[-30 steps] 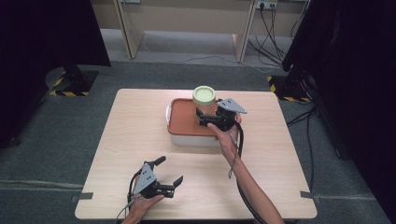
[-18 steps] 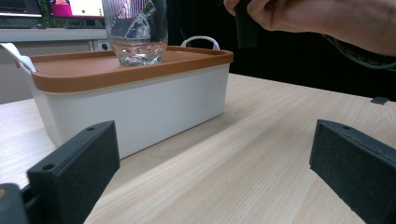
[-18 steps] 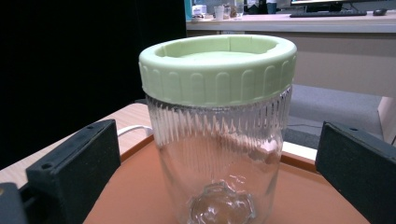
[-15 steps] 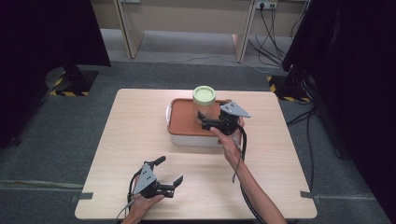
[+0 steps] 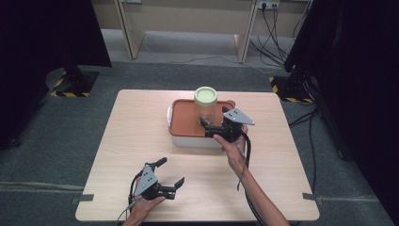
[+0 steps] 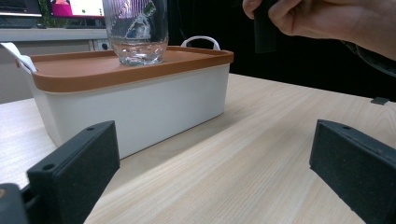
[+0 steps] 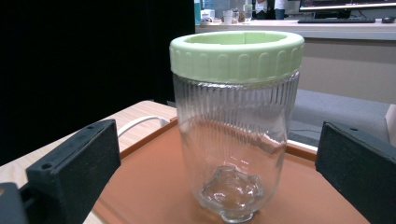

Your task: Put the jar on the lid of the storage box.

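A ribbed clear glass jar [image 7: 236,126] with a pale green screw lid [image 7: 237,53] stands upright on the orange lid [image 5: 188,117] of a white box [image 5: 195,140] at mid-table. My right gripper [image 5: 207,127] hovers over the box's near right part, open. Its jaws stand wide on either side of the jar and a little short of it, touching nothing [image 7: 218,140]. My left gripper [image 5: 170,172] is open and empty near the table's front edge, facing the box [image 6: 140,102]. The jar's base [image 6: 137,32] shows on the orange lid [image 6: 93,70].
The box has white side handles [image 5: 169,114]. The wooden table [image 5: 291,155] lies bare to the left, right and front of the box. The person's right hand [image 6: 317,18] shows in the left gripper view. Cables and black stands sit on the floor beyond the table.
My right gripper has drawn back a little from the jar, toward the near right. The jar stays upright on the orange lid. The left gripper has not moved.
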A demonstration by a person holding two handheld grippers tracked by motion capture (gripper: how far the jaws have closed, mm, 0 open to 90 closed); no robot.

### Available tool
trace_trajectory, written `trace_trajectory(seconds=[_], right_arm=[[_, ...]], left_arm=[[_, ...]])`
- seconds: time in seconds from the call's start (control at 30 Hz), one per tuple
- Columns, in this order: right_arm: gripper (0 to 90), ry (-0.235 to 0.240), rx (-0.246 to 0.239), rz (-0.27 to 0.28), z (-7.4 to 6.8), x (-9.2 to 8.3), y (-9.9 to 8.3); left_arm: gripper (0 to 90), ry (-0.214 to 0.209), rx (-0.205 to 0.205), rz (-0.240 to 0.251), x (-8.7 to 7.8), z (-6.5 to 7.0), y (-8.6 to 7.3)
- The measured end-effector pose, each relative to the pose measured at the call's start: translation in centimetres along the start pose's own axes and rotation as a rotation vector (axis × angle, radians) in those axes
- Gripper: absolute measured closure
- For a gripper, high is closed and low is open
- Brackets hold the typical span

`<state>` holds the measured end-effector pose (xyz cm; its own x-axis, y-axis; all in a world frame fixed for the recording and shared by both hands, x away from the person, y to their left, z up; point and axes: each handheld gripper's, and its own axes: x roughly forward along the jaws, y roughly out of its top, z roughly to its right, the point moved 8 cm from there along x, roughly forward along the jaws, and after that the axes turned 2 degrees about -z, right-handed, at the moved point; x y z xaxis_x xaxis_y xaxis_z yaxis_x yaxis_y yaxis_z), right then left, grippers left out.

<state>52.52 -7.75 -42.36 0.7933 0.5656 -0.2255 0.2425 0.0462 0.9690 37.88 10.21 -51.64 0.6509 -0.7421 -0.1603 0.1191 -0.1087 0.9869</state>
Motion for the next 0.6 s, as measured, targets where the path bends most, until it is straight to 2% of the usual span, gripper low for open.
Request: trace_trajectory(seconds=[0.13,0.47,0.6], right_arm=[[0.5,0.01,-0.011,-0.003,-0.5,-0.5,-0.5],[0.8,0.024,0.014,-0.004,-0.7,-1.5,-1.6],[0.8,0.026,0.008,-0.004,-0.8,-1.8,-2.0]], left_arm=[[1.0,0.0,0.0,0.0,0.0,0.0,0.0],[1.0,0.0,0.001,0.0,0.0,0.0,0.0],[1.0,0.0,0.001,0.0,0.0,0.0,0.0]])
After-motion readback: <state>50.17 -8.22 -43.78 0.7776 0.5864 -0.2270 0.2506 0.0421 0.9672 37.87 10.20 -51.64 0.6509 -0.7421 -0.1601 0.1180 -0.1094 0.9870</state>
